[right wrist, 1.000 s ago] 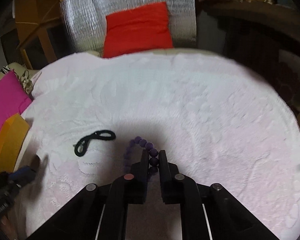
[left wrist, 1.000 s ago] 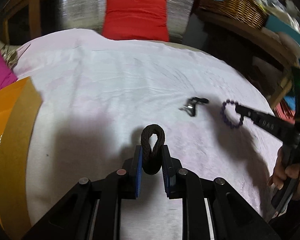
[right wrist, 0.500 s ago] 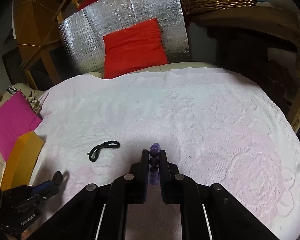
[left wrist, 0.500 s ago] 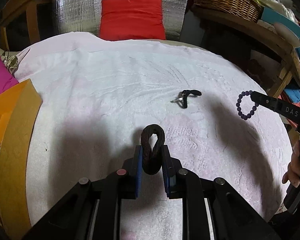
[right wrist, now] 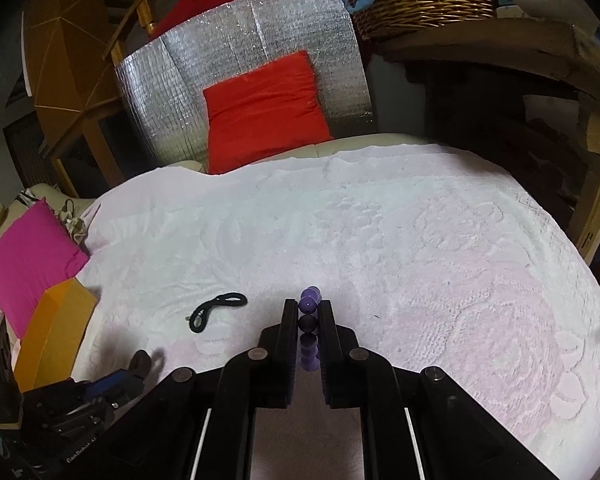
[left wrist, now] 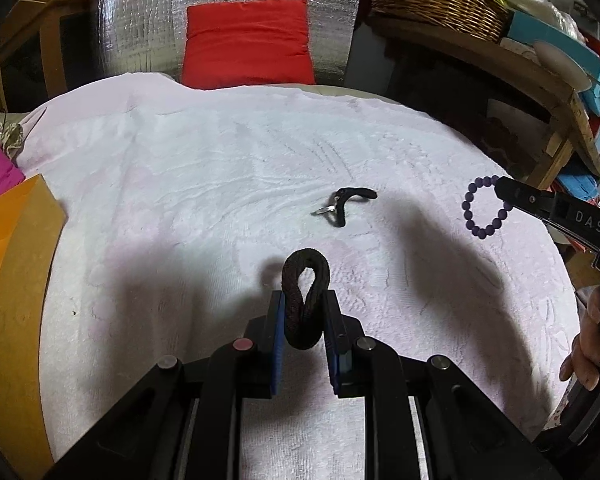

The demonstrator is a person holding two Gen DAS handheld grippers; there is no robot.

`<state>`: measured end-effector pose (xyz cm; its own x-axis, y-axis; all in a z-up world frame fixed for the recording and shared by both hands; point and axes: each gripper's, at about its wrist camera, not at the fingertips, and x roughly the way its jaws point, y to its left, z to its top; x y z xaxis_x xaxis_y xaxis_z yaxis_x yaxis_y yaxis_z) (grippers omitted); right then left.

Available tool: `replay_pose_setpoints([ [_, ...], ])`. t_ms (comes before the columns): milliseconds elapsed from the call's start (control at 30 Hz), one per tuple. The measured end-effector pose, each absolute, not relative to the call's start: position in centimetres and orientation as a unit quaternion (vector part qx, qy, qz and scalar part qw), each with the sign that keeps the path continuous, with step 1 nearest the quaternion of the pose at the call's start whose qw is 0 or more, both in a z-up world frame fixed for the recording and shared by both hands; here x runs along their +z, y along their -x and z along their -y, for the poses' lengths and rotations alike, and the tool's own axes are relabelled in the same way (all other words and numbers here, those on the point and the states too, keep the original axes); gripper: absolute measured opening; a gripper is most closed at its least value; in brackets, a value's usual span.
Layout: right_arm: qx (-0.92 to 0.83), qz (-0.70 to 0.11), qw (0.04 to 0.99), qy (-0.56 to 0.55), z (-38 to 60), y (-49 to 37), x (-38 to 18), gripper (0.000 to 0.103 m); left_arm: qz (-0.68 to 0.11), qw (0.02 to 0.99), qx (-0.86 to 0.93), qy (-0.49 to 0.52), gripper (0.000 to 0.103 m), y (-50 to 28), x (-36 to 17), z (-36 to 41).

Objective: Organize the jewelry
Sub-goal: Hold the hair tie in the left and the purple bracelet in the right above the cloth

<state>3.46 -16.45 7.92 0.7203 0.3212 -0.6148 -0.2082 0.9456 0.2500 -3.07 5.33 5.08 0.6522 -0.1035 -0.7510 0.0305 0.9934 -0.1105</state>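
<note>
Black braid: the left gripper (left wrist: 303, 312) is clamped on a braided cord loop (left wrist: 305, 296), its bend standing up past the pads.
Purple beads: the right gripper (right wrist: 309, 322) is pinched tight on a bead bracelet (right wrist: 309, 305), which hangs clear of the white towel (left wrist: 220, 184) in the left view.
Loose piece: a black cord with a metal ring (left wrist: 342, 208) lies at twelve o'clock from the left gripper.
Orange box (left wrist: 8, 280): at nine o'clock, probably the destination.
Advice: keep both grips firm, carry low, release only once inside the box.
</note>
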Motion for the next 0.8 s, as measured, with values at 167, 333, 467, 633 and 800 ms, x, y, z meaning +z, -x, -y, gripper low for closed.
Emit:
replay_pose_setpoints([
  [167, 0.15, -0.338, 0.925, -0.088, 15.6, -2.7, 8.7, 0.011, -0.408, 0.911, -0.044, 0.051, 0.019, 3.4, 5.7, -5.5],
  [333, 0.164, -0.328, 0.928, -0.07, 13.9, -1.5, 10.0, 0.011, -0.396, 0.915, -0.051, 0.057, 0.019, 3.7, 6.4, -5.6],
  [467, 0.171, -0.304, 0.936, -0.056, 13.6, 0.3, 10.7, 0.011, -0.386, 0.919, -0.05, 0.062, 0.019, 4.0, 7.0, -6.1],
  [633, 0.159, -0.339, 0.922, -0.1, 14.9, 1.4, 8.2, 0.011, -0.386, 0.92, -0.046, 0.056, 0.019, 4.3, 6.9, -6.1],
  [800, 0.159, -0.33, 0.923, -0.12, 15.7, 2.0, 8.6, 0.011, -0.387, 0.921, -0.032, 0.037, 0.019, 4.7, 6.7, -5.9],
])
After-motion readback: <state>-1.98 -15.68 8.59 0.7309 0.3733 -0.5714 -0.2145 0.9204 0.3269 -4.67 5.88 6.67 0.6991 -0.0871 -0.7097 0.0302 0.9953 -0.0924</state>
